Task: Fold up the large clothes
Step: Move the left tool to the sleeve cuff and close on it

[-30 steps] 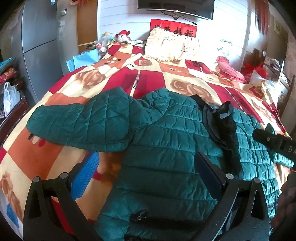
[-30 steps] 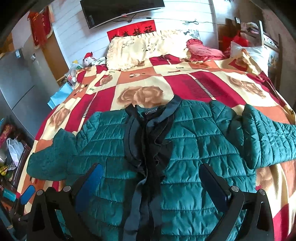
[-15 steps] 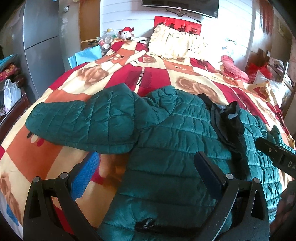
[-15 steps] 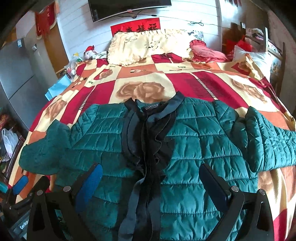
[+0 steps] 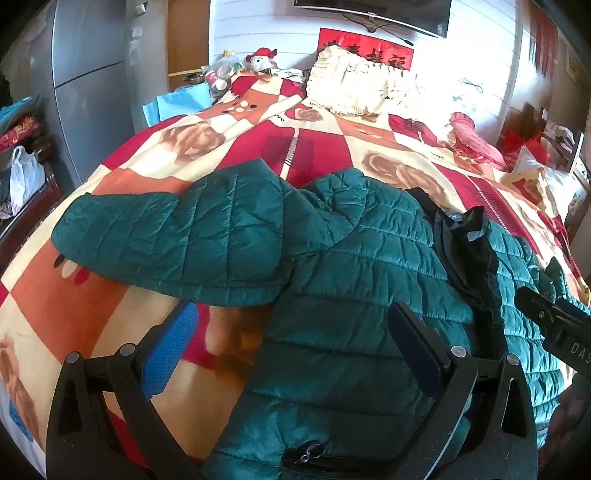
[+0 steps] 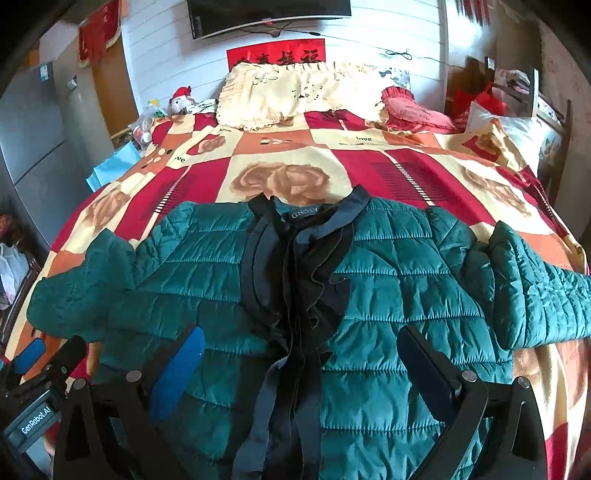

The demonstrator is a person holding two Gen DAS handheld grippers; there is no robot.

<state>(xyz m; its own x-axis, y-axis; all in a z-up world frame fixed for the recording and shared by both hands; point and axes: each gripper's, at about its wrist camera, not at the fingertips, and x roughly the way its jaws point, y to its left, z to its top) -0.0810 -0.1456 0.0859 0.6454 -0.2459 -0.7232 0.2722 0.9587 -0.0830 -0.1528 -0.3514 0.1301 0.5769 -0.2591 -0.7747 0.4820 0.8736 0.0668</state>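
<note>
A bed (image 6: 424, 162) covered in a red, cream and orange patchwork blanket with rose prints fills most of both views. At its head lie a wide cream frilled pillow (image 6: 295, 92), a smaller pink ruffled cushion (image 6: 413, 110) to one side, and a small stuffed toy (image 5: 260, 59) with a red hat at the far corner. On the wall above hangs a flat television (image 6: 269, 14) over a red banner with black characters.

The teal quilted jacket (image 6: 388, 280) lies face up across the near half of the bed, collar toward the pillows, its 2 sleeves spread outward. Down the front run a black ruffled placket (image 6: 299, 295) and loose dark grey ribbon ties. In the left wrist view, 1 sleeve (image 5: 177, 240) lies bent over the blanket; a zipped pocket (image 5: 306, 454) shows near the hem.

The left gripper (image 5: 291, 347) hovers over the jacket's side edge, jaws spread wide with nothing between them, 1 blue pad above the blanket and the other above the teal fabric. The right gripper (image 6: 299, 369) hangs over the jacket's front, jaws likewise wide apart and straddling the ribbons. Whether either gripper's pads actually touch the cloth is hard to judge from these angles.
</note>
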